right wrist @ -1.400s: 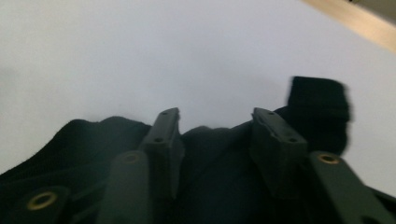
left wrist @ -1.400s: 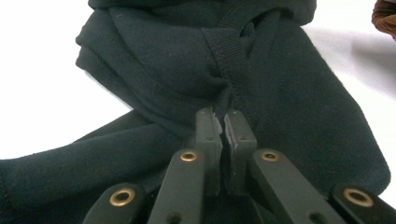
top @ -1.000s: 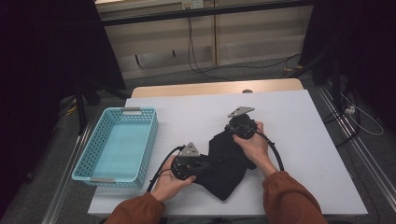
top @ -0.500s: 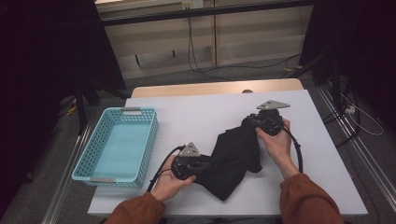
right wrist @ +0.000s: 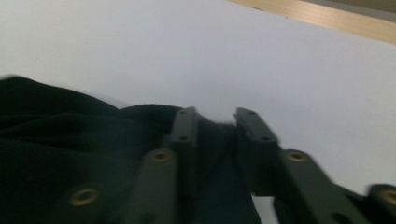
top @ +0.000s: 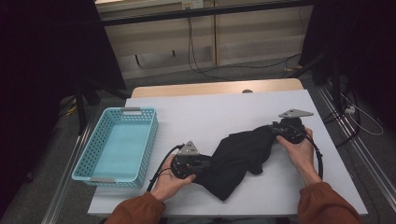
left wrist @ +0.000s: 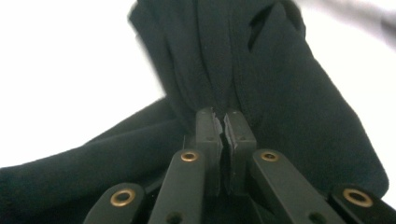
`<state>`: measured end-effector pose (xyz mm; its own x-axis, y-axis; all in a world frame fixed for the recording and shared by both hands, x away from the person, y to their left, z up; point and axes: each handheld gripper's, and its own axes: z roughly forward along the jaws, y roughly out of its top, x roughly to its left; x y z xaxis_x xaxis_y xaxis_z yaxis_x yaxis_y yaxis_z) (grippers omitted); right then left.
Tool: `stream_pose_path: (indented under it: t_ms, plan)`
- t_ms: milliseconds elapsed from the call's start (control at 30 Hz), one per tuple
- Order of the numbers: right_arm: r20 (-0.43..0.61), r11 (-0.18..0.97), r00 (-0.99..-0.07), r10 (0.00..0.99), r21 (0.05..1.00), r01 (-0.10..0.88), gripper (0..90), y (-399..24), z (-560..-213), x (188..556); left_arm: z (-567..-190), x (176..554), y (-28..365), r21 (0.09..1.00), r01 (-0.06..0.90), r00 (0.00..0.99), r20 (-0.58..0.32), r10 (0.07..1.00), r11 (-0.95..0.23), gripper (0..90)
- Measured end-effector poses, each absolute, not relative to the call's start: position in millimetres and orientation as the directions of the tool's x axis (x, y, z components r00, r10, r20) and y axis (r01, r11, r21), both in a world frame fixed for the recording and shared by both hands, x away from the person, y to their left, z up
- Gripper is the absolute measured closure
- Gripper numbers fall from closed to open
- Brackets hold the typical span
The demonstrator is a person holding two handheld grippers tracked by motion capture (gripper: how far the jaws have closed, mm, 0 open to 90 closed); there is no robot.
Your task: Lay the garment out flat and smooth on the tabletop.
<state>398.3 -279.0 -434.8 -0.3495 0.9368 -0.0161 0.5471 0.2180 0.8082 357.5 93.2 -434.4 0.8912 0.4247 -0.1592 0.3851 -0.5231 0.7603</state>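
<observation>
Left gripper [top: 200, 166]: sat at the near edge of the table in the person's left hand [top: 172, 179]; jaws clenched tight on a fold of the black garment, as the left gripper view [left wrist: 225, 122] showed, with cloth bunched just beyond the tips
Black garment [top: 239, 157]: lay on the white table, stretched in a loose diagonal band from the left gripper near the front edge up to the right gripper farther back; a loose lobe sagged toward the near edge; in the left gripper view [left wrist: 280, 107] it rose in folds away from the jaws
Right gripper [top: 279, 132]: held in the right hand [top: 299, 150] at the garment's far right end; jaws had just been opening, stood parted with the garment's edge [right wrist: 116, 154] lying between them, pads not pressing on it in the right gripper view [right wrist: 215, 122]
Sleeves [top: 327, 205]: rust-coloured, entering from the bottom of the high view
Table [top: 210, 116]: white top, bare beyond the cloth, with a wooden strip along the far edge
Basket [top: 88, 158]: light blue, perforated walls, on the left side of the table, well apart from the garment
</observation>
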Motion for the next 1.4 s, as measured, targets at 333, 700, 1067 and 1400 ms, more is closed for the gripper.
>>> stream_pose_path:
  t_ms: [333, 700, 1067, 1400]
  plan:
    - [0.01, 0.243, -0.47, 0.883, 0.846, 0.475, 41.2, -271, -418, 356, -429, 357, 97, 0.786, 0.39, 0.885, -0.177, 0.431, -0.479, 86.4]
    - [-0.011, 0.404, -0.707, 0.707, 0.827, 0.391, 64.1, -238, -429, 289, -428, 357, 97, 0.797, 0.39, 0.881, -0.177, 0.44, -0.462, 86.3]
    - [-0.055, 0.534, -0.764, 0.643, 0.747, 0.397, 60.7, -227, -449, 286, -428, 358, 98, 0.802, 0.397, 0.878, -0.19, 0.44, -0.446, 86.3]
    - [-0.086, 0.566, -0.749, 0.657, 0.712, 0.415, 76.8, -224, -455, 290, -427, 359, 99, 0.81, 0.407, 0.872, -0.205, 0.445, -0.422, 86.3]
